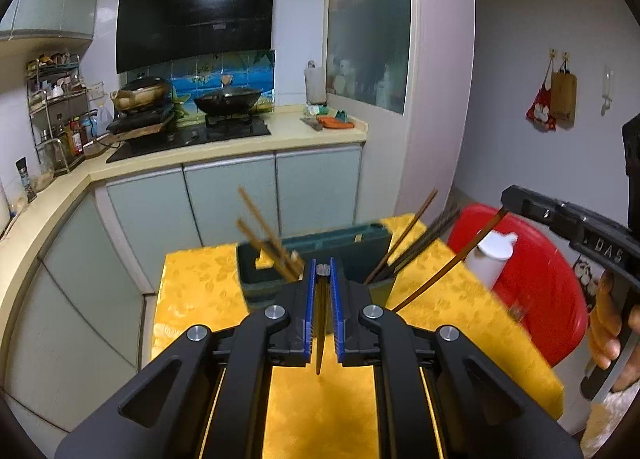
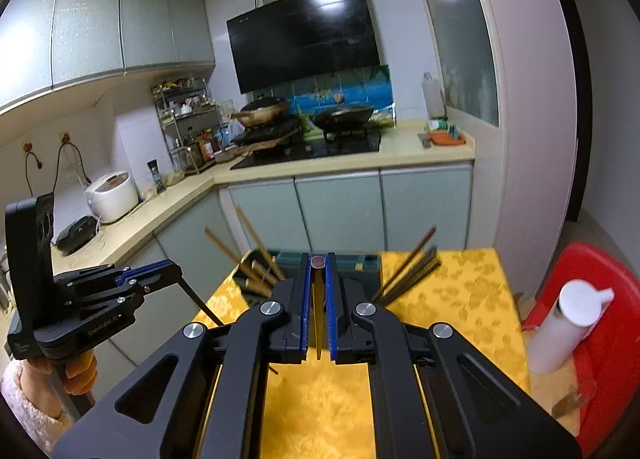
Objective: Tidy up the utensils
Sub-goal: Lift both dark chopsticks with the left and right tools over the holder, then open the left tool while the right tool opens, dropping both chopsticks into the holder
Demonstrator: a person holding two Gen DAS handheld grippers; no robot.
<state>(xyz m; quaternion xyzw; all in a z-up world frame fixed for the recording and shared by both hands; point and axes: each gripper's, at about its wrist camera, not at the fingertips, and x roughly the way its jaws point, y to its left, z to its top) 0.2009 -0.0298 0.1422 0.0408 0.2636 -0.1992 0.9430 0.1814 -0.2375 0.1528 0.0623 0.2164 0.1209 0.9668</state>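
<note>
Two handheld grippers above a table with a yellow cloth, each clamped on a single chopstick. The left gripper pinches a dark chopstick between its blue pads, the stick running back along the finger axis with its tip hanging below the jaws; the right gripper holds a paler chopstick the same way. Such sticks are, by judgement, light, stiff and smooth — prone to pivot or slide when held at one point, so a hold near mid-length with full pad contact is safest. Ahead stands the dark green utensil holder, divided into compartments: light wooden chopsticks lean out of its left end, dark chopsticks out of its right end — the middle section appears unoccupied, though its floor is hidden. A white bottle stands on a red stool, apart from the holder.
</note>
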